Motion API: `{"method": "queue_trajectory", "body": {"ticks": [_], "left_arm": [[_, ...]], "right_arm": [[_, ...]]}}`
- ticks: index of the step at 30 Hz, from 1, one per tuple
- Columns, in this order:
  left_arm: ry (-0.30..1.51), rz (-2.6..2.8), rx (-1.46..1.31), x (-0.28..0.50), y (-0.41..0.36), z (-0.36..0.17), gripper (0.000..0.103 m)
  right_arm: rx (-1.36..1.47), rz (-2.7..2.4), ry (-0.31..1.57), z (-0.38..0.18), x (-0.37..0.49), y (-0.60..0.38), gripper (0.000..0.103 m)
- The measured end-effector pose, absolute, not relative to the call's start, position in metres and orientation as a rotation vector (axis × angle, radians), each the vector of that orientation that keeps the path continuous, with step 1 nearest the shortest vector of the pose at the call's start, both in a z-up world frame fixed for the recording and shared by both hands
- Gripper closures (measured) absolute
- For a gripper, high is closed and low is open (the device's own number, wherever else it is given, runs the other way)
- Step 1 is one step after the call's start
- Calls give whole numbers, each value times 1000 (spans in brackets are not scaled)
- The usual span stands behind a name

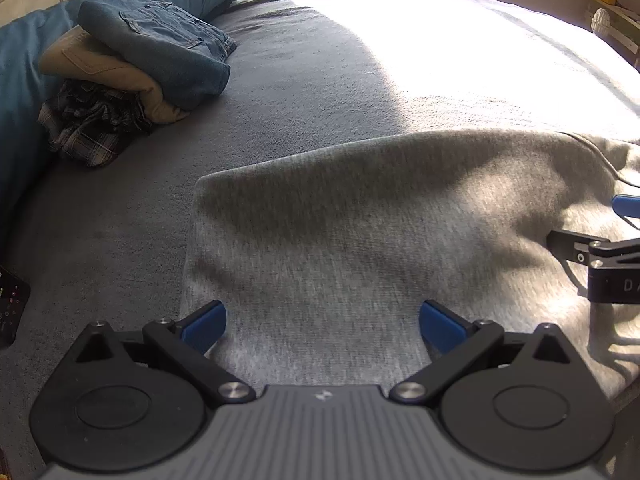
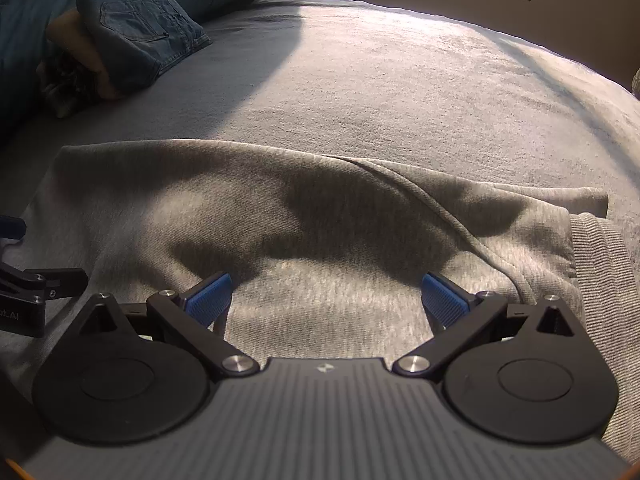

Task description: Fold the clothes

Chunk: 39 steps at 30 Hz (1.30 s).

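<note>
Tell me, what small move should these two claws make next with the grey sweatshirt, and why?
Probably lower both and pinch the near edge. The left gripper and right gripper both stand wide open above the grey sweatshirt, holding nothing. It lies fairly flat on the bed, not as compact as the folded pile by the pillow, so another fold seems due.

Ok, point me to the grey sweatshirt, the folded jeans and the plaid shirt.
grey sweatshirt [image 2: 280, 216], right wrist view, middle of the body panel.
folded jeans [image 1: 160, 44], left wrist view, top face by the back pocket.
plaid shirt [image 1: 88, 124], left wrist view, crumpled part at the bottom of the pile.
</note>
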State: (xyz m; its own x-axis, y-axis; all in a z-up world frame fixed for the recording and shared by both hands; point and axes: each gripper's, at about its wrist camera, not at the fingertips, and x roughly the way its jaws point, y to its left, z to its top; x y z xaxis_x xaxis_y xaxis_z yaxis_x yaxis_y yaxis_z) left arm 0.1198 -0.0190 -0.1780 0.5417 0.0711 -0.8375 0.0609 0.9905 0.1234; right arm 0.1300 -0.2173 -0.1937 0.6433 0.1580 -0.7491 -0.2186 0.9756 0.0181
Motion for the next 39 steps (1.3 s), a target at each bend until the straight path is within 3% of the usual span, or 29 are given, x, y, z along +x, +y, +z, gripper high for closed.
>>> {"method": "queue_trajectory", "body": {"ticks": [11,25,32,39], "left_arm": [[824,-94,155,119,-29,-158,0],[883,-51,8,161,-2,-197,0],[873,-44,9,160,-3,-201,0],[865,-50,16,160,-3,-202,0]], "right_arm": [[-64,216,835,-194,129,-218,1],[-84,243,788,-186,123,-226,1],[-25,135,614,-142,115,-266,2],[-34,-12,747,-190,139,-303,1]]}}
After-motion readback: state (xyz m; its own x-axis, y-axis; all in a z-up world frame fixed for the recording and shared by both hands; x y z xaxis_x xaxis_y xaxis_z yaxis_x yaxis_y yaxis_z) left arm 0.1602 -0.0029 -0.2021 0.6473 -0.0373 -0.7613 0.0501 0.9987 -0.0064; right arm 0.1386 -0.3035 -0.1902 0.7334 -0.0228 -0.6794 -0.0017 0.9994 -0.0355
